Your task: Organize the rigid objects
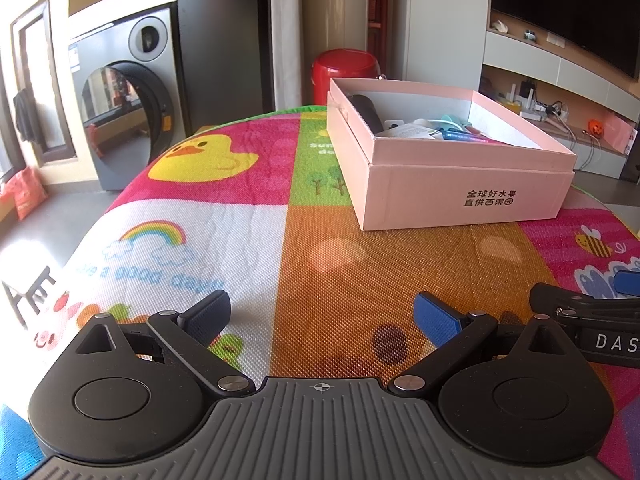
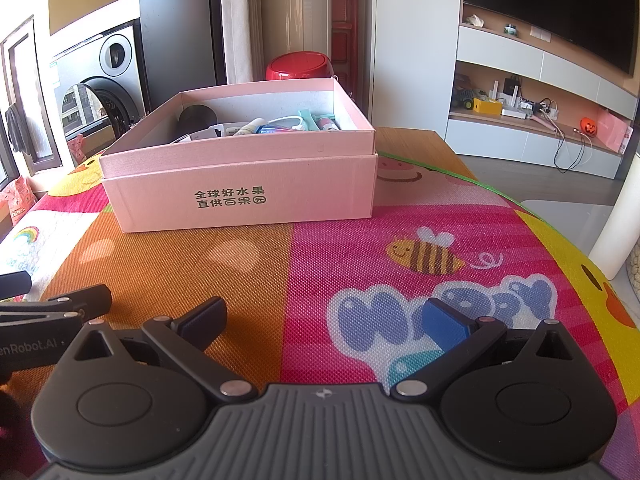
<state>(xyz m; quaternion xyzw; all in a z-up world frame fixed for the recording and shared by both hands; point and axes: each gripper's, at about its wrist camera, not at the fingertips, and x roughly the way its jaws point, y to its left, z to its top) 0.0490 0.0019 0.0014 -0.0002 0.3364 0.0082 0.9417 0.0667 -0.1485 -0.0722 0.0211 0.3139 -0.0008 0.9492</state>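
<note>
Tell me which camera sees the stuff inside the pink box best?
The right wrist view: the pink box faces it squarely, showing tubes and a dark round thing. The left wrist view sees the box cornerwise, its wall hiding more.

Room, daylit — strong sun entering from a window (image 1: 40, 80) at far left. Grey floor (image 1: 60, 216). Front-loading washing machine (image 1: 128, 100) with open round door, set under a white counter. Dark tall cabinet (image 1: 220, 36) beside it, then a pale curtain (image 1: 284, 32). Red round bin (image 2: 300, 66) on the floor. White wall unit (image 2: 540, 92) with open shelf of small clutter — orange pumpkin figure (image 2: 589, 126) included. Large dark television (image 2: 552, 8) above.
</note>
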